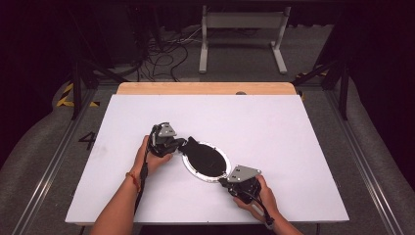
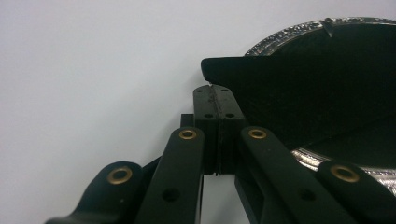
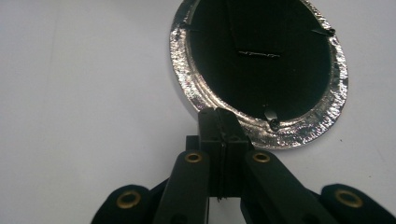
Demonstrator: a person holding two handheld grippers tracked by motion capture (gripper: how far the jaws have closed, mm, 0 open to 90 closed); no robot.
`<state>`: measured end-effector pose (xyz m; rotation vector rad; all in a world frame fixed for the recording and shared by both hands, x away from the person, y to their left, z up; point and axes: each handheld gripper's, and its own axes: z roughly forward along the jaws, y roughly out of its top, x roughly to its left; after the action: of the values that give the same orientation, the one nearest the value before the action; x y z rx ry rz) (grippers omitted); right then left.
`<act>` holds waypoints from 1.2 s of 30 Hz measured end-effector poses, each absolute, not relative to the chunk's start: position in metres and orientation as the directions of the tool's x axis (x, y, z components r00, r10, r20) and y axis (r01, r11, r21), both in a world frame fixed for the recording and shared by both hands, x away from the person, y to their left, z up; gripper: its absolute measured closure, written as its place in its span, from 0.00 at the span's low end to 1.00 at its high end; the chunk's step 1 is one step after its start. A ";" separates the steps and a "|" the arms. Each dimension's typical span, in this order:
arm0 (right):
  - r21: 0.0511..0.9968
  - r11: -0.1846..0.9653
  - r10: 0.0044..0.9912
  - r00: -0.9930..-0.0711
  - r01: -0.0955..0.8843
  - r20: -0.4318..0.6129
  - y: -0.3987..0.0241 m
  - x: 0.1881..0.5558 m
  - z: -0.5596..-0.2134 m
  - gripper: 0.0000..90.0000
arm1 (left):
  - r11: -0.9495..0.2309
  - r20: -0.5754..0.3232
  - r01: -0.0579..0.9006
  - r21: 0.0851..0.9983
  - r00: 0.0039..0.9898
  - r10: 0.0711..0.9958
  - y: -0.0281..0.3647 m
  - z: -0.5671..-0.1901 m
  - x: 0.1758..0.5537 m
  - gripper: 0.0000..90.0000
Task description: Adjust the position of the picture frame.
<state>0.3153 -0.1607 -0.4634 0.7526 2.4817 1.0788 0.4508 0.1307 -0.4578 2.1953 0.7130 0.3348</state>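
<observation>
A round disc (image 1: 208, 161) with a crinkled silver foil rim (image 3: 299, 135) and a black centre (image 3: 257, 70) lies in the middle of the white table (image 1: 274, 127). A black flap (image 2: 280, 79) rises from the disc's far-left end. My left gripper (image 2: 217, 91) is shut on that flap's edge, and the high view shows this gripper (image 1: 183, 143) at the disc's left. At the disc's near-right edge my right gripper (image 3: 219, 114) is shut on the foil rim; the high view shows this gripper (image 1: 224, 181) there too. A hand holds each gripper.
The white sheet covers a table with a wooden strip (image 1: 205, 88) along its far edge. Behind it on the floor stand a white metal frame (image 1: 240, 29) and loose cables (image 1: 166, 54). Bare white surface lies all around the disc.
</observation>
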 end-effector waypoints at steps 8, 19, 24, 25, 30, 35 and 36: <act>0.744 0.580 0.593 -0.798 0.332 -0.106 -0.161 0.315 -0.463 1.00 | -0.531 -0.017 0.397 0.749 0.812 0.583 0.135 -0.457 0.448 1.00; 0.751 0.529 0.677 -0.730 0.394 -0.093 -0.179 0.329 -0.463 1.00 | -0.575 -0.009 0.387 0.721 0.835 0.551 0.139 -0.458 0.435 1.00; 0.751 0.527 0.672 -0.736 0.399 -0.081 -0.180 0.331 -0.462 1.00 | -0.610 0.043 0.366 0.703 0.835 0.549 0.136 -0.456 0.426 1.00; 0.750 0.529 0.666 -0.742 0.396 -0.079 -0.180 0.330 -0.462 1.00 | -0.611 0.044 0.365 0.703 0.835 0.549 0.137 -0.456 0.424 1.00; 0.753 0.540 0.621 -0.782 0.376 -0.055 -0.171 0.324 -0.460 1.00 | -0.624 0.065 0.349 0.700 0.838 0.541 0.139 -0.454 0.414 0.98; 0.747 0.564 0.588 -0.807 0.352 -0.063 -0.158 0.317 -0.463 1.00 | -0.627 0.059 0.351 0.695 0.842 0.537 0.141 -0.454 0.406 1.00; 0.745 0.566 0.586 -0.808 0.353 -0.063 -0.158 0.317 -0.462 1.00 | -0.626 0.056 0.356 0.693 0.840 0.539 0.141 -0.454 0.405 1.00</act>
<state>0.3171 -0.1575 -0.4624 0.7720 2.4988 1.0905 0.4051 0.1411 -0.4535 2.3092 0.6492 0.3366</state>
